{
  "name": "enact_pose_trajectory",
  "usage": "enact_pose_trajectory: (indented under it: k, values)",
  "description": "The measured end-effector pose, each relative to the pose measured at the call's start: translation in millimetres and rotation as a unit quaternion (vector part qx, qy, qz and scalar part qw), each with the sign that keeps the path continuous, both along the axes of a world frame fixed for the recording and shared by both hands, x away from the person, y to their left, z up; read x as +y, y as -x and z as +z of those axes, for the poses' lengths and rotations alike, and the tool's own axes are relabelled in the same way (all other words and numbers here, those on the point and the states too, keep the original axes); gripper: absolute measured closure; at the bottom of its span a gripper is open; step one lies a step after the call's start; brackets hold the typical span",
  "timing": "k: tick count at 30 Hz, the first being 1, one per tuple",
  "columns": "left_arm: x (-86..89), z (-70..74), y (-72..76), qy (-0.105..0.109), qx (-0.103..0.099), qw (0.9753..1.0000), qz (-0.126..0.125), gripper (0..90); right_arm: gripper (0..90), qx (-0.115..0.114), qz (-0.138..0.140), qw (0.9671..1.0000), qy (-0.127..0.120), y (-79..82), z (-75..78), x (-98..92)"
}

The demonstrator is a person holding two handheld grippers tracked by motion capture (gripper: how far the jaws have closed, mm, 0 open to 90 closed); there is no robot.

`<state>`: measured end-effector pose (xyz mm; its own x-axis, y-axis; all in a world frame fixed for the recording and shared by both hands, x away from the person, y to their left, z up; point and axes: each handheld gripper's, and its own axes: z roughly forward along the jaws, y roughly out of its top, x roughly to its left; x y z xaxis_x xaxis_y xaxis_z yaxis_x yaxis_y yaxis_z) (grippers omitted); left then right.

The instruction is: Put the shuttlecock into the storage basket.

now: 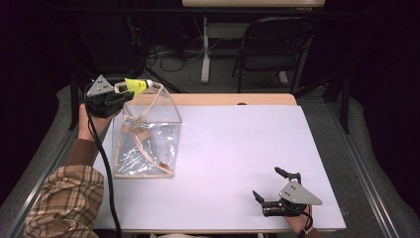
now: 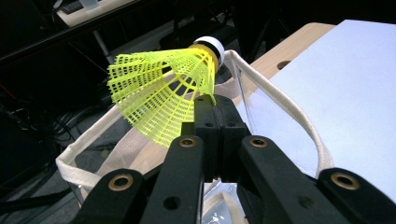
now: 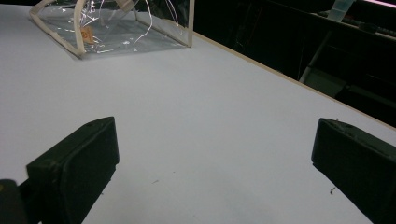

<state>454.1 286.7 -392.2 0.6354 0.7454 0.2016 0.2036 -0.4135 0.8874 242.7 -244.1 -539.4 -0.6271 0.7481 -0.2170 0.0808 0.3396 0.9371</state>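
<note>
A yellow plastic shuttlecock (image 2: 163, 93) with a white cork tip is pinched by its skirt in my left gripper (image 2: 215, 105), which is shut on it. In the high view the shuttlecock (image 1: 136, 86) hangs over the top opening of a clear plastic tote bag (image 1: 148, 136) with cream fabric trim and handles (image 2: 280, 100). The bag stands on the left side of the white table (image 1: 237, 148). My right gripper (image 1: 267, 184) rests near the front right edge, open wide, nothing between its fingers (image 3: 77, 163). The bag (image 3: 112, 23) lies far beyond it.
A wooden strip (image 1: 233, 99) runs along the table's far edge. Behind the table stand a dark folding chair (image 1: 275, 44) and a desk leg (image 1: 205, 49) with cables on the floor. A plaid sleeve (image 1: 64, 198) comes in at the bottom left.
</note>
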Motion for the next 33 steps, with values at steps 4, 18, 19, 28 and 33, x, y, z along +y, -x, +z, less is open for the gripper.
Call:
enact_pose_trajectory:
  k: [4,18,19,28,33]
  values:
    - [-1.0,-3.9,-1.0,-0.007,0.004,1.0,0.0,89.6,0.2,0.0,0.0,1.0,0.001,0.0,0.0,0.1]
    - [-3.4,-12.0,-5.0,-0.009,0.015,0.9998,-0.003,89.6,0.2,0.001,0.0,1.0,0.001,-0.1,0.0,0.1]
    - [-3.6,-12.6,-5.2,-0.008,0.016,0.9998,-0.003,89.6,0.2,0.0,0.0,1.0,0.001,-0.1,-0.1,0.1]
    - [-3.9,-17.2,-8.2,-0.011,0.025,0.9996,-0.005,89.6,0.3,0.001,0.0,1.0,0.001,-0.2,-0.1,0.1]
    - [-5.0,-18.9,-9.3,-0.013,0.03,0.9994,-0.006,89.6,0.3,0.001,0.0,1.0,0.001,-0.2,-0.1,0.1]
